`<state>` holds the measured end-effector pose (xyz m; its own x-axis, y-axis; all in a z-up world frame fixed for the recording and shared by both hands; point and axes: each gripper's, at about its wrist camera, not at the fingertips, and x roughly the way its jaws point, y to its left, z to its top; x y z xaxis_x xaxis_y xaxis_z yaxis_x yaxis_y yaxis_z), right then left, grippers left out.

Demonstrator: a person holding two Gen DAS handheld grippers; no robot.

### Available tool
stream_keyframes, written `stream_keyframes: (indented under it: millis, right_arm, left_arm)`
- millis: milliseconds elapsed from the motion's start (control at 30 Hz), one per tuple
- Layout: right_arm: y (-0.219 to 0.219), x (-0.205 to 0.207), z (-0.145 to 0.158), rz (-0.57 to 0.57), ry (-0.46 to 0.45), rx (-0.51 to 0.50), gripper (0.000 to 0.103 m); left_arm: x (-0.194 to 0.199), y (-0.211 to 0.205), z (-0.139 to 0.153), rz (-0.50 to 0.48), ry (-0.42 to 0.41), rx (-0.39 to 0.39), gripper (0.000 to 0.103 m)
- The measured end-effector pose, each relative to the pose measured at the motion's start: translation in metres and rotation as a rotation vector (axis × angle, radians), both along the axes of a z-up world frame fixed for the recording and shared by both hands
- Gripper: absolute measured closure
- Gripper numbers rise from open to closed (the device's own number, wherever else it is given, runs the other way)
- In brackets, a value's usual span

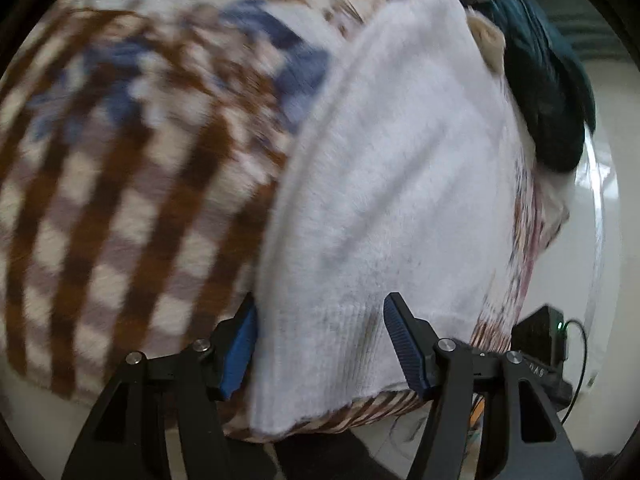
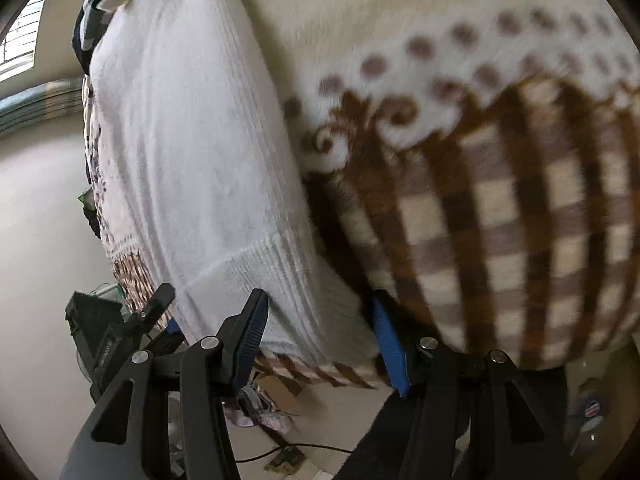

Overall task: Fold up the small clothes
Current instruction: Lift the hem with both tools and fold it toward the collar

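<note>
Both my grippers, left gripper and right gripper, gape around the white knit garment's lower-frame hem; I'd pinch squarely before folding.

- Checked brown, cream and blue blanket spread wide across the bed, with a row of dots and a scroll border in the right wrist view.
- Pale glossy floor at right, bright with daylight.
- Window with bars at far left, light coming through.
- Plain cream wall below it.
- Black cable trailing over the near floor, beside a small heap of cloth scraps.
</note>
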<state>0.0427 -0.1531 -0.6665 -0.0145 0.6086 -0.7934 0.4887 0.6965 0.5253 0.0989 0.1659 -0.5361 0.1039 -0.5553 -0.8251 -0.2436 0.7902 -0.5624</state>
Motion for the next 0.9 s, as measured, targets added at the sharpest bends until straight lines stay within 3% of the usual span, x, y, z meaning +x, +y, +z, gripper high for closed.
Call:
stream_keyframes:
  millis: [33,67,133,167,200,400,567,733,900]
  right_arm:
    - [0.002,-0.001,-0.004,-0.015,-0.004,0.018,0.048]
    - [0.005,-0.002,-0.006,-0.034,-0.006,0.03,0.049]
    - [0.011,-0.004,-0.004,-0.061,-0.025,0.042,0.072]
    - [0.014,-0.004,-0.003,-0.065,-0.028,0.049,0.084]
    - [0.018,-0.004,0.001,-0.066,-0.033,0.063,0.088]
    - [0.035,0.01,0.055,-0.076,-0.13,0.093,0.09]
    - [0.026,0.047,0.118,-0.104,-0.225,0.123,0.091]
    - [0.02,0.127,0.165,-0.148,-0.318,0.163,0.091]
    - [-0.012,0.23,0.179,-0.178,-0.395,0.153,0.091]
  left_arm:
    - [-0.001,-0.004,0.002,-0.008,-0.01,0.014,0.046]
    - [-0.001,-0.006,0.005,-0.015,-0.021,0.015,0.062]
    - [-0.003,-0.01,0.012,-0.046,-0.042,0.039,0.092]
    - [-0.005,-0.011,0.017,-0.052,-0.057,0.043,0.094]
    - [-0.006,-0.014,0.022,-0.048,-0.073,0.039,0.094]
    - [0.007,-0.007,0.082,0.007,-0.159,-0.032,0.095]
    - [0.055,0.0,0.148,0.084,-0.27,-0.137,0.095]
    - [0.133,-0.007,0.182,0.138,-0.345,-0.2,0.095]
    - [0.224,-0.015,0.175,0.174,-0.349,-0.192,0.095]
